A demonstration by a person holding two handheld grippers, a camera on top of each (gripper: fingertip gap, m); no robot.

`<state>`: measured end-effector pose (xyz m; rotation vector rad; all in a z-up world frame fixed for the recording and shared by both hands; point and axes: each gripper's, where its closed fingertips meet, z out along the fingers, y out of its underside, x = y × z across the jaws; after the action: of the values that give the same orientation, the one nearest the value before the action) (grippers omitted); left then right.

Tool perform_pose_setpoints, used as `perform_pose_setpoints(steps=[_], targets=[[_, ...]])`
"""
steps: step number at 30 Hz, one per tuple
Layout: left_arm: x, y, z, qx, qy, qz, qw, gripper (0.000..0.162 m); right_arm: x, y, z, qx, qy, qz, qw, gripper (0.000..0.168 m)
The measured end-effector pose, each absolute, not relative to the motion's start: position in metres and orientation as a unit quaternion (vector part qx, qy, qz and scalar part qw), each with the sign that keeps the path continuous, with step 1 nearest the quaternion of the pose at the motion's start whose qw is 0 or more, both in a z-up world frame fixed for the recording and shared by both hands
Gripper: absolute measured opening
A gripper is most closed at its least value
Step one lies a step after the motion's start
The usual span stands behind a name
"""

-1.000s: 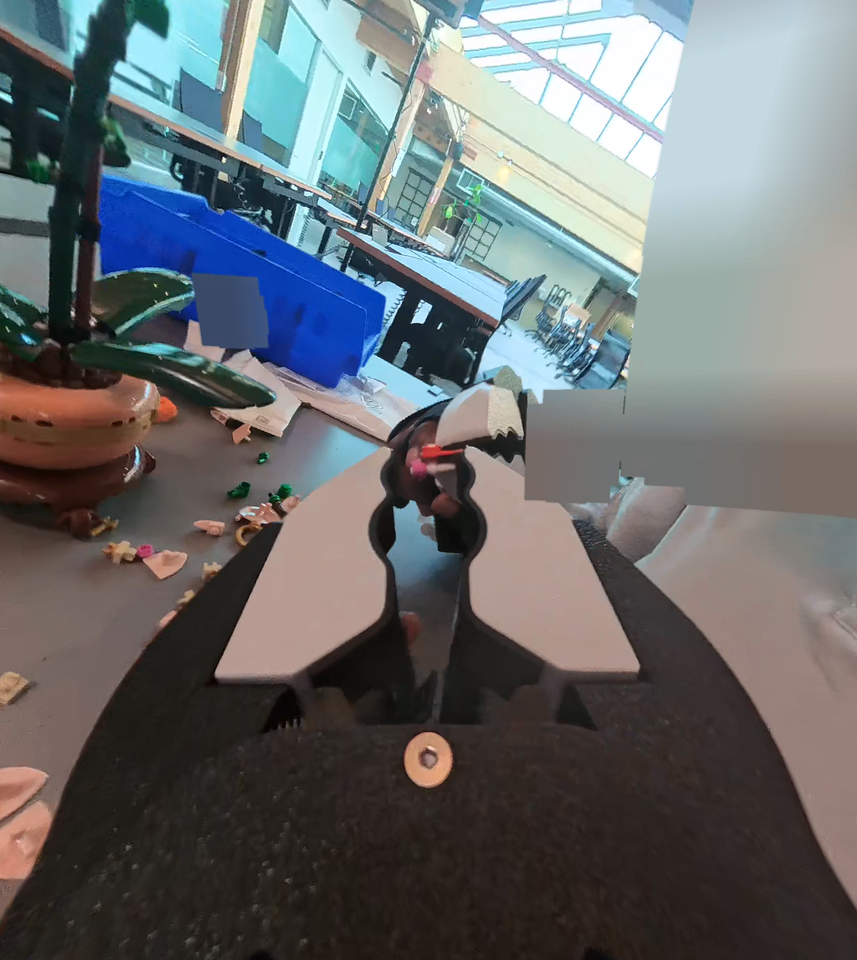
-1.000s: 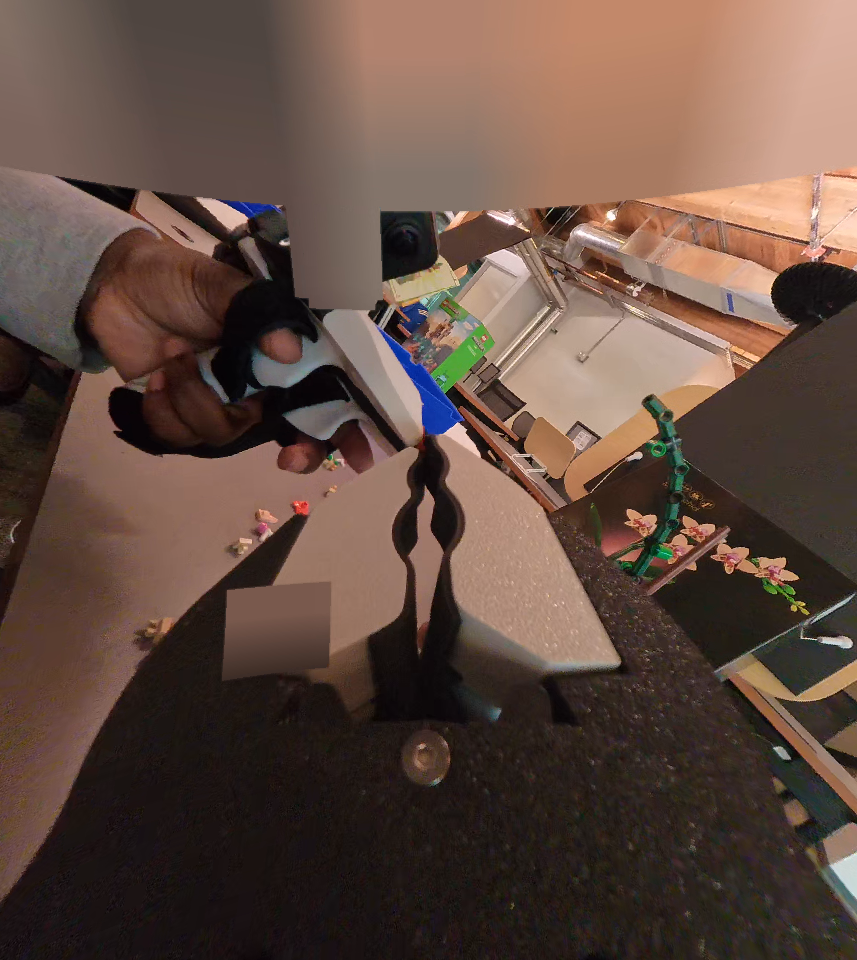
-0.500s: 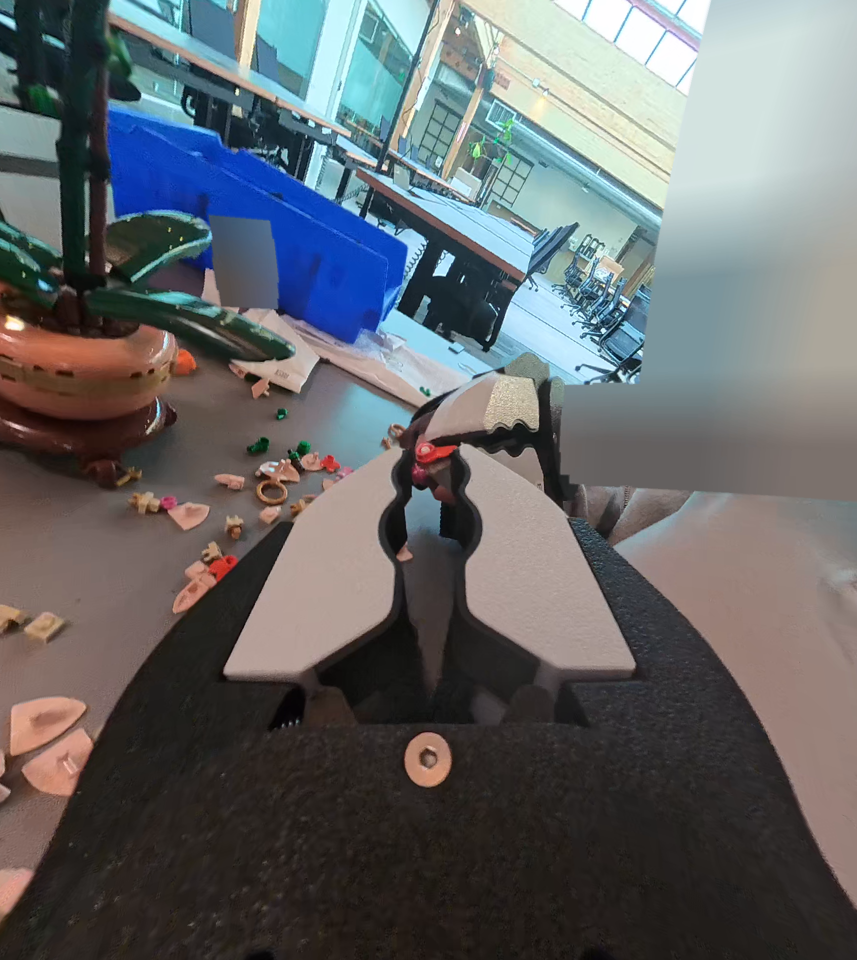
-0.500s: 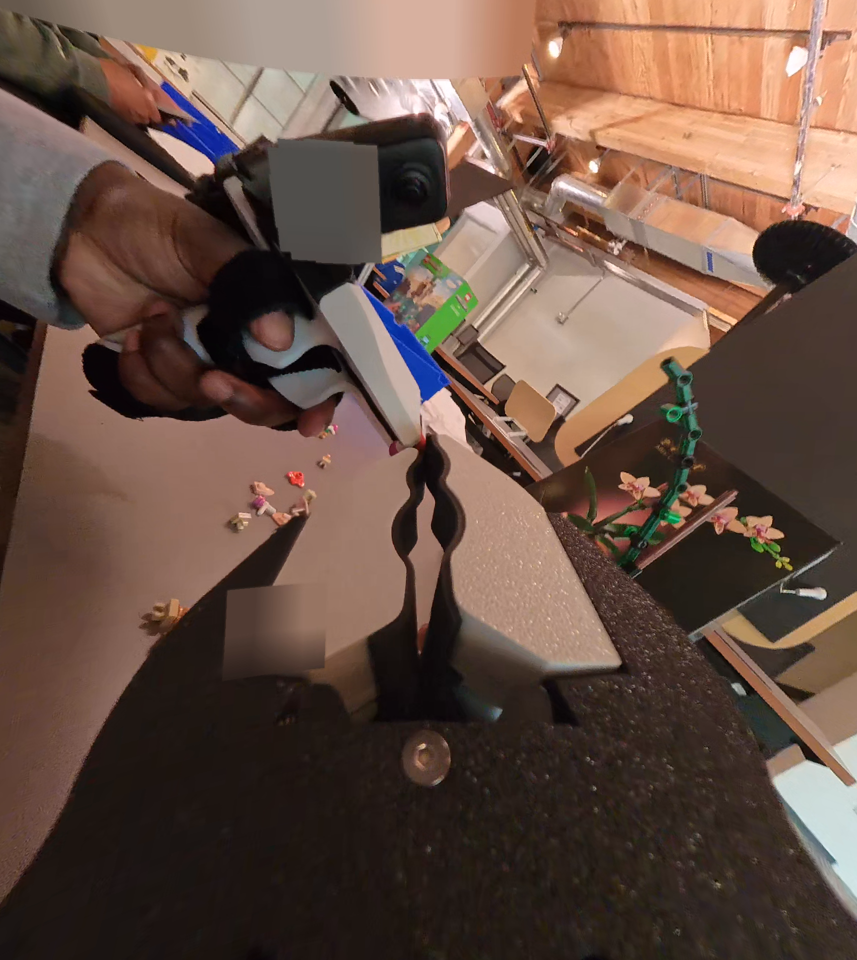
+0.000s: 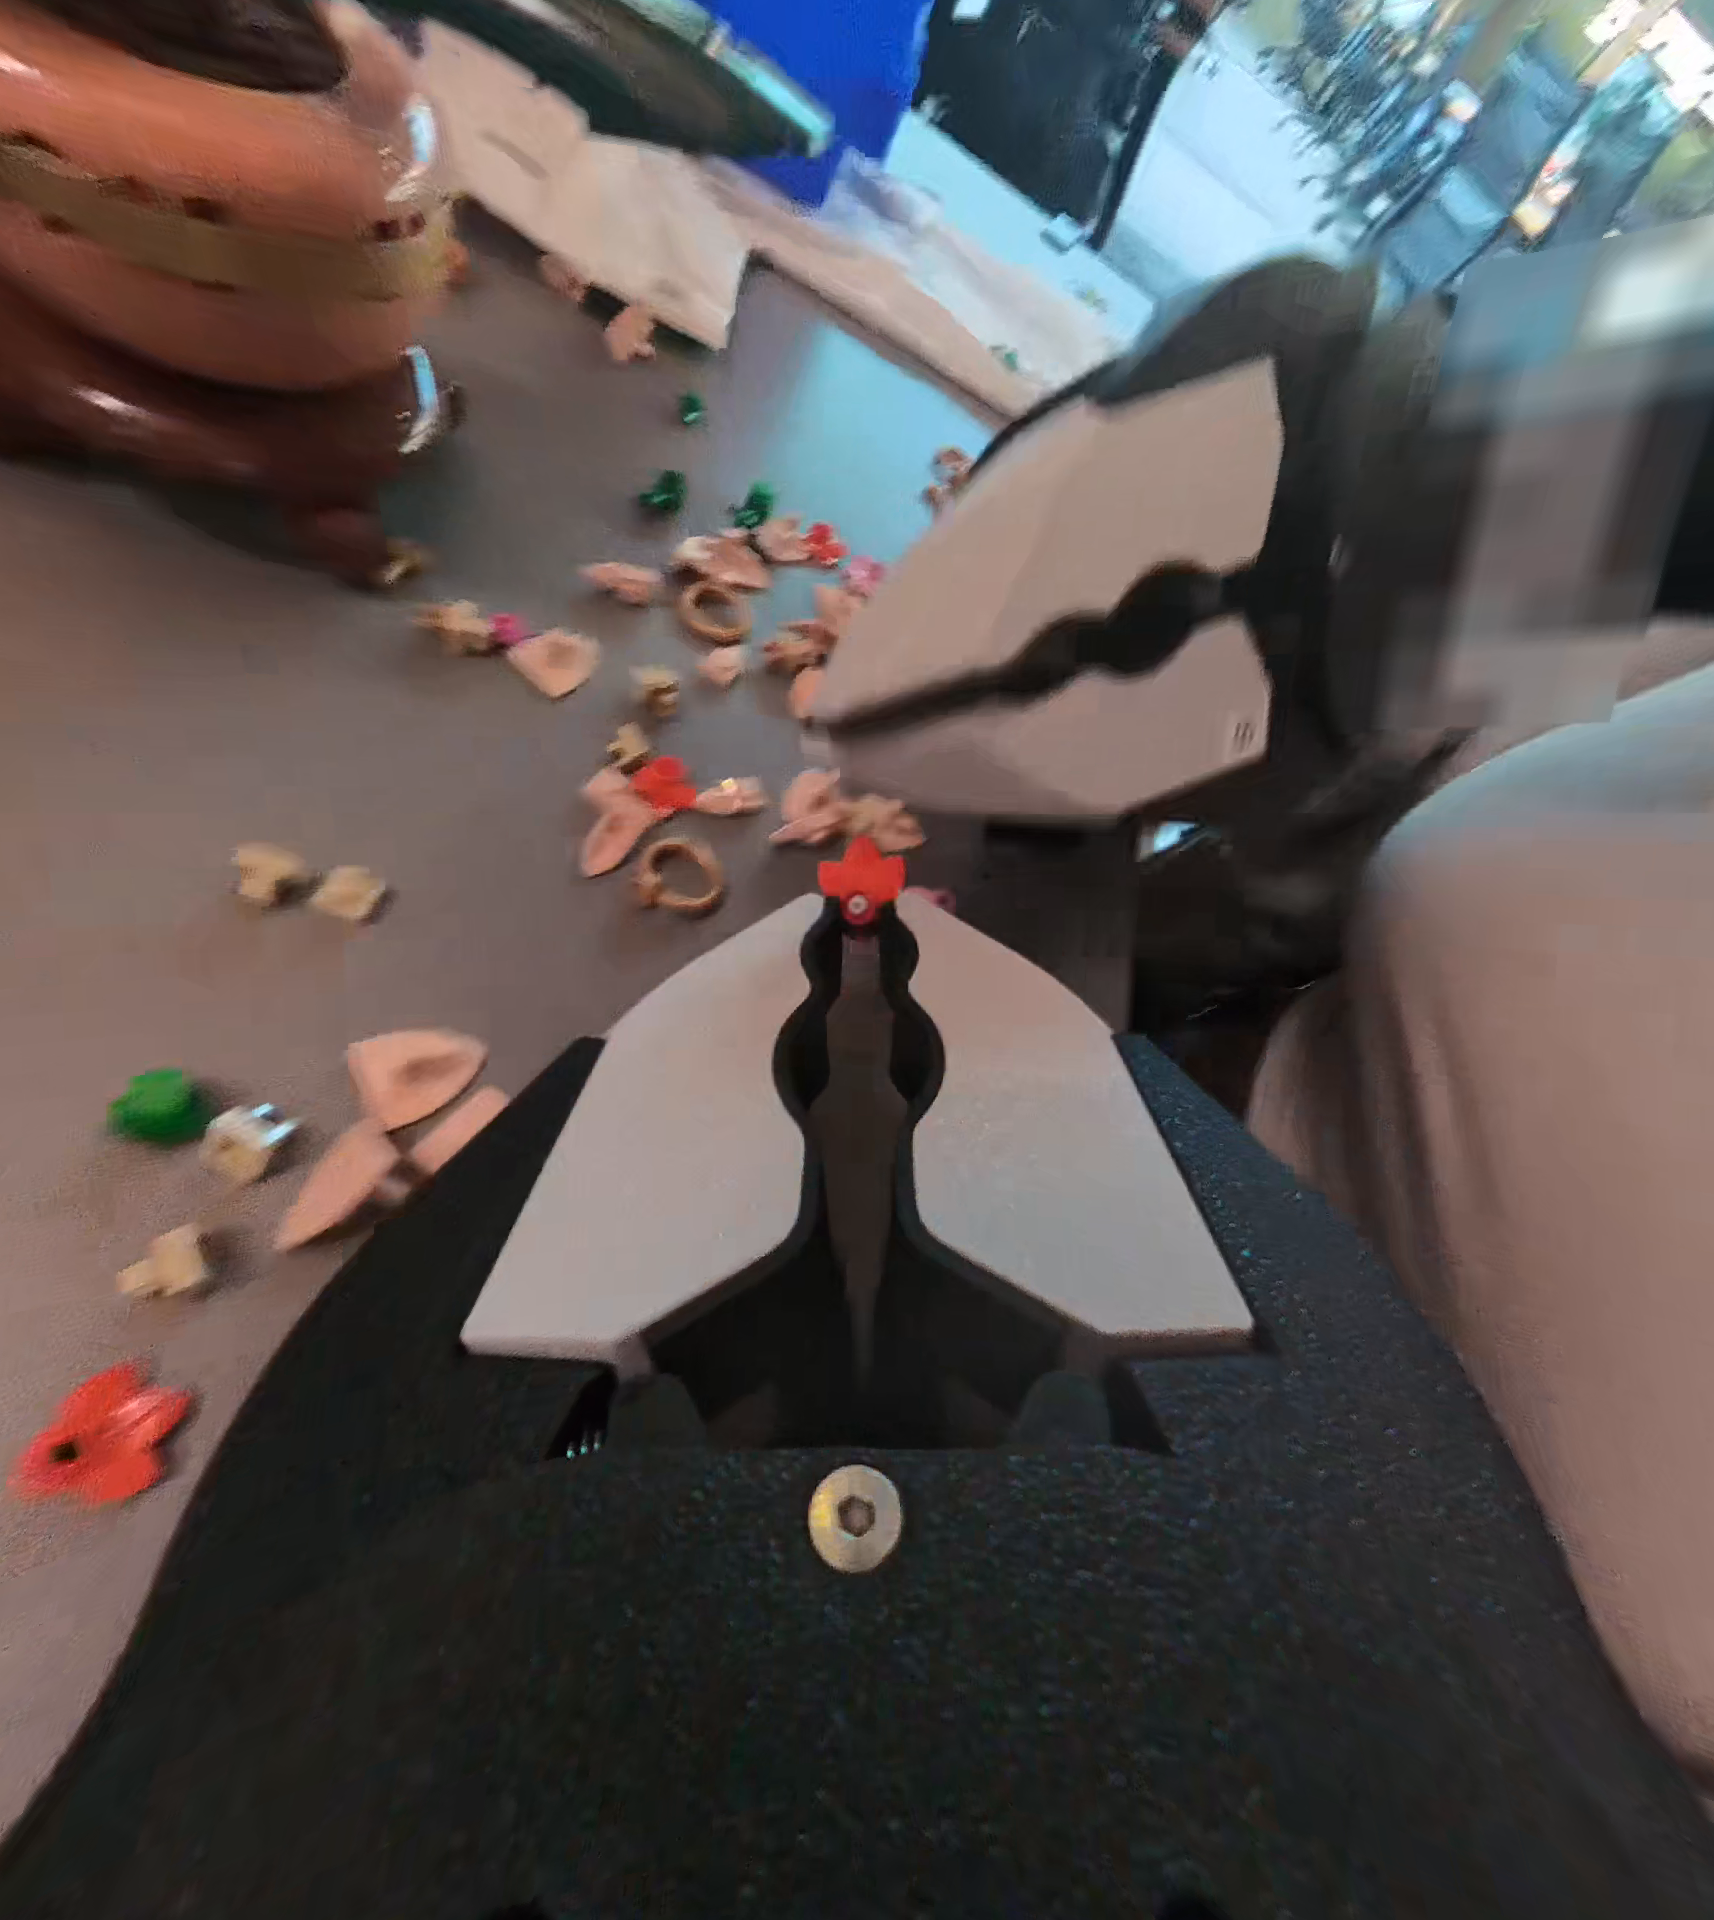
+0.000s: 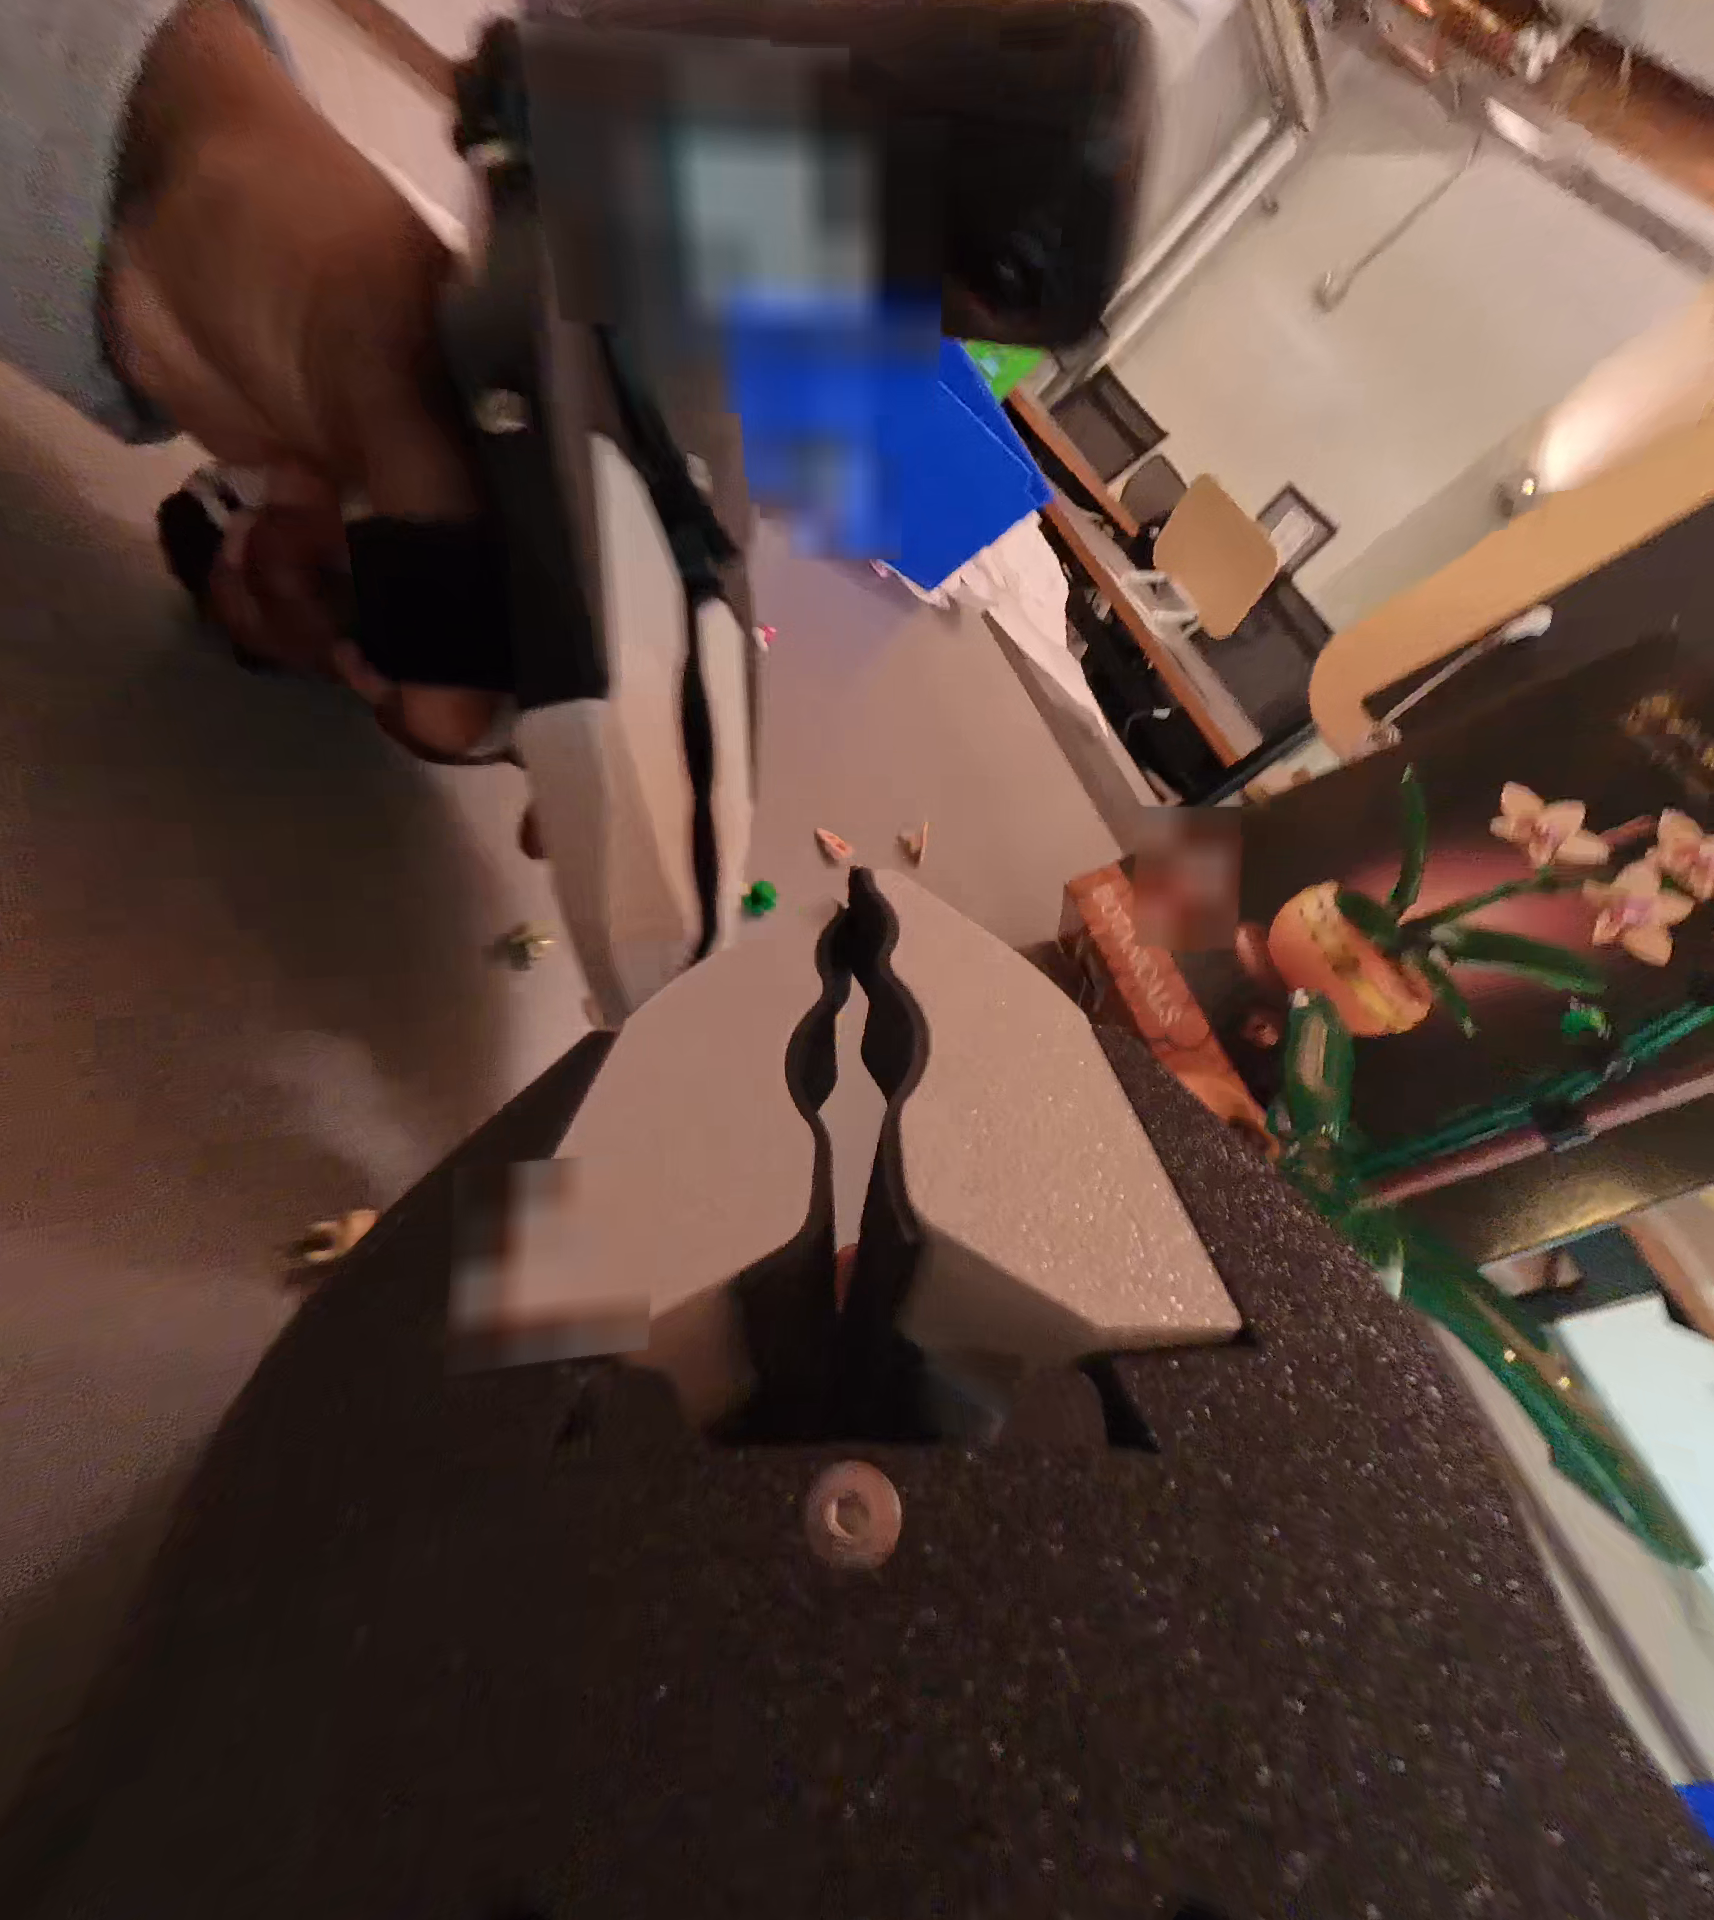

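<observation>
My left gripper (image 5: pixel 858 914) is shut on a small red flower-shaped piece (image 5: pixel 861 878) with a pink stud, held low over the grey table (image 5: pixel 157 831). My right gripper (image 6: pixel 858 894) is shut with nothing showing at its tips. In the left wrist view it (image 5: pixel 817 717) hangs just above and right of the red piece, apart from it. The right wrist view shows the left gripper (image 6: pixel 707 925) in a person's hand (image 6: pixel 261 312), pointing down at the table. Both views are blurred.
A pink brick-built flower pot (image 5: pixel 157 208) stands at the far left. Several loose petals, rings and studs (image 5: pixel 676 810) lie scattered ahead, with a red flower piece (image 5: pixel 100 1434) and a green piece (image 5: pixel 157 1107) nearer. A dark box with an orchid picture (image 6: pixel 1559 935) stands at the right. My right fingertips sit around 4 cm from my left ones.
The two gripper tips met at the red piece before; now they are apart. My left gripper has tipped down toward the table with the piece, and the right one has pulled away empty.
</observation>
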<state>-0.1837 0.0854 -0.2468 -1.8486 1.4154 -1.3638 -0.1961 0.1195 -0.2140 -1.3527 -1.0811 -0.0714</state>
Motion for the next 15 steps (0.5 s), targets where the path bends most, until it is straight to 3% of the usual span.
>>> perform_pose_setpoints(steps=[5, 8, 10, 15], targets=[[-0.19, 0.098, -0.241, -0.659, 0.507, -0.492, 0.257, 0.007, -0.178, 0.136, -0.21, -0.627, -0.456, -0.015, 0.631, 0.0], [-0.191, 0.102, -0.234, -0.652, 0.494, -0.506, 0.274, 0.007, -0.192, 0.118, -0.207, -0.609, -0.516, 0.069, 0.598, 0.003], [-0.19, 0.1, -0.225, -0.641, 0.482, -0.529, 0.276, 0.007, -0.19, 0.112, -0.204, -0.623, -0.522, 0.112, 0.572, 0.015], [-0.189, 0.103, -0.189, -0.605, 0.386, -0.622, 0.314, 0.006, -0.192, 0.103, -0.188, -0.68, -0.419, 0.231, 0.556, 0.004]])
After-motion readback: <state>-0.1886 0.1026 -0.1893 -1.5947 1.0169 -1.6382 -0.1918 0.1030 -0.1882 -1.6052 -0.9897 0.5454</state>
